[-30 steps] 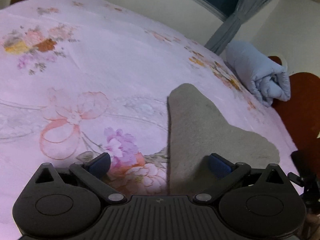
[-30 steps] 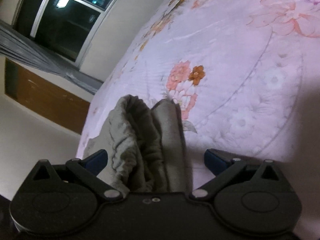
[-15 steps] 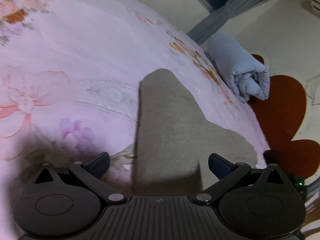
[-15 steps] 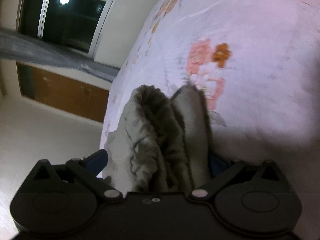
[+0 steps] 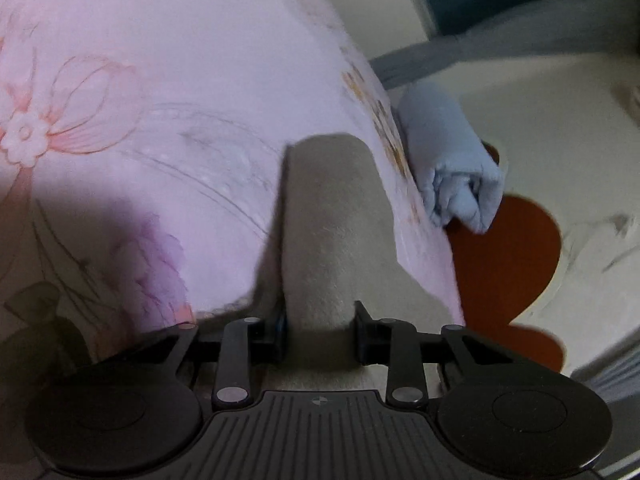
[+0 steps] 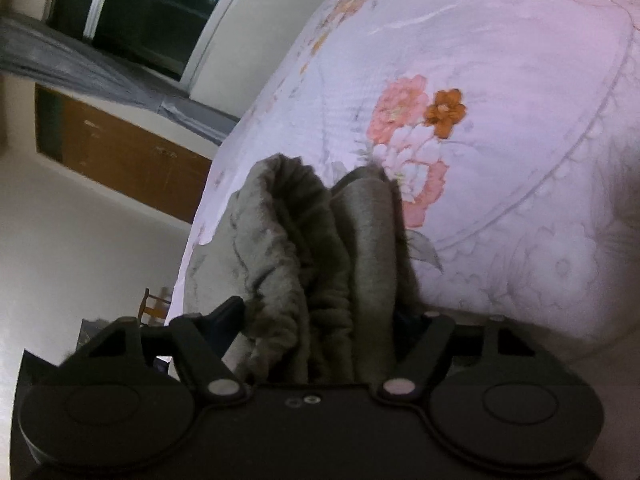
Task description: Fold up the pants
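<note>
We pinch the fuzzy grey pants point(image 5: 328, 220) with the left gripper point(image 5: 320, 326). Our right gripper point(image 6: 320, 320) clamps their gathered, ribbed waistband point(image 6: 288, 248) on the floral quilted bed point(image 6: 500, 80).

A bedroom: floral bedspread point(image 5: 200, 80), curtained window point(image 6: 132, 12).

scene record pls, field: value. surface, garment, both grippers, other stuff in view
surface: pink floral quilted bedspread
garment: grey-beige fleece pants, one leg lying on the bedspread; bunched elastic waistband in the right view
left gripper: shut on a pants leg
right gripper: closed around the bunched waistband end
other: rolled light-blue blanket at bed edge; dark window; grey curtain; brown wooden cabinet
</note>
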A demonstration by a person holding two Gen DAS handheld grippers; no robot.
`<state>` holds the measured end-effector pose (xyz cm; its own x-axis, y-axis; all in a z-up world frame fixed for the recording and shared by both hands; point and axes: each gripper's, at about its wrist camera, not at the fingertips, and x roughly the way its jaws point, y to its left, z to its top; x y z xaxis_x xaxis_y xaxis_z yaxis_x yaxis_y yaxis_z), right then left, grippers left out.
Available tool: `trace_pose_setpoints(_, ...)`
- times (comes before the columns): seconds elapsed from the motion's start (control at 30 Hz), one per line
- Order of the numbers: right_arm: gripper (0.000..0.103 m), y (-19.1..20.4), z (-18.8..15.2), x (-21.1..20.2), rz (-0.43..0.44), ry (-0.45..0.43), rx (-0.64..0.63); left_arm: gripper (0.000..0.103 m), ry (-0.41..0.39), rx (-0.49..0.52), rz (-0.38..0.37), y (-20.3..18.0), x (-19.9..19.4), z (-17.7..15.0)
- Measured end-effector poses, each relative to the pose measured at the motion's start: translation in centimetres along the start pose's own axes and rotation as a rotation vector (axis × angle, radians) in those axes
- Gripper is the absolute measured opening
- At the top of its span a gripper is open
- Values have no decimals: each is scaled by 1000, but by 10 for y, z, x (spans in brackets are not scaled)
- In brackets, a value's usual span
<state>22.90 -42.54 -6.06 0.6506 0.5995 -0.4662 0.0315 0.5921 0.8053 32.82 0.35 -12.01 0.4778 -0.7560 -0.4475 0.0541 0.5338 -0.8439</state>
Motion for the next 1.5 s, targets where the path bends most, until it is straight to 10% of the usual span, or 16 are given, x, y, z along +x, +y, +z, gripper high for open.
trace_pose_setpoints(0.13,69,-5,1,6,5,18,-7,48,22,65,48,-15,19,-4)
trace_pose_setpoints(0.27,58,1,12,14,7,34,16,25,24,21,15,-18,29,-4)
trace_pose_setpoints(0.67,49,64,88,60,144,62,-142,23,-124,62,-73,-46,2,68)
trace_pose_setpoints(0.87,49,26,109,126,58,174,-88,27,-79,-5,52,-2,38,93)
trace_pose_setpoints(0.97,49,4,104,130,96,157,-24,31,-90,-44,-6,12,44,92)
trace_pose_setpoints(1.03,56,7,99,119,103,159,-29,40,-95,-36,17,5,36,94)
trace_pose_setpoints(1.17,98,30,96,65,-62,57,-194,99,-218,85,220,-22,-10,95)
trace_pose_setpoints(1.23,98,60,92,42,-169,-38,-360,101,-293,155,246,-39,-31,94)
trace_pose_setpoints(1.33,88,113,81,48,-203,-102,-589,101,-342,163,238,-57,-37,96)
trace_pose_setpoints(1.5,23,170,56,114,-326,-64,-889,101,-318,333,407,-85,-38,77)
